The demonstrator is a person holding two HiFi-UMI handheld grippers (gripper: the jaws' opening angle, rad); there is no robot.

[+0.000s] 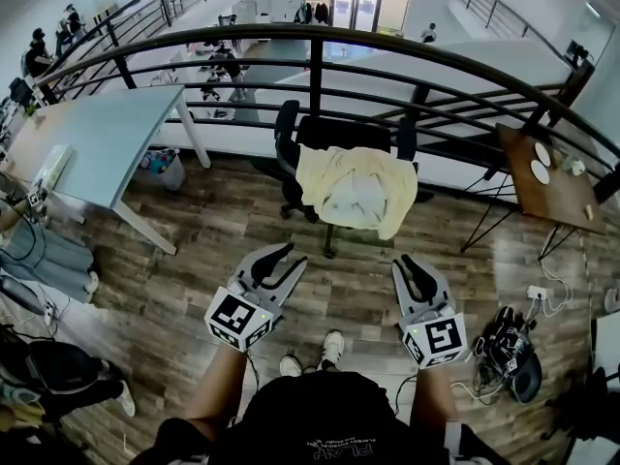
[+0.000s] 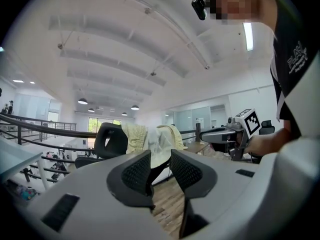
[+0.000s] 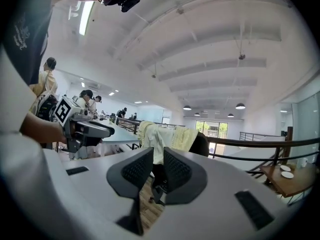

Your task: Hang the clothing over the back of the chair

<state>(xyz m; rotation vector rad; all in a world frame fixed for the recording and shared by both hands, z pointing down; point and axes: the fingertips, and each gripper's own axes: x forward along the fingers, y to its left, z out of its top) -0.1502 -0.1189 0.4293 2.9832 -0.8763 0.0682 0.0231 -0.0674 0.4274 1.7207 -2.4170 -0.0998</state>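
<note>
Left gripper (image 1: pixel 287 257) and right gripper (image 1: pixel 411 264) empty, clothing (image 1: pixel 356 190) draped on the chair (image 1: pixel 339 132)
Left gripper's jaws stood wide apart with nothing between them, and the right gripper's showed a narrower gap, also bare; both hung low over the wooden floor (image 1: pixel 194 260), well apart from the chair and pointing towards it. Pale yellow clothing lay over the black backrest, falling down the near side toward the seat, so the hanging step looked done. How far the cloth fell on the far side was hidden, so its balance was perhaps not certain. Any next move would call for checking that the drape held, and for reaching back in to tug it straight only if it slipped
</note>
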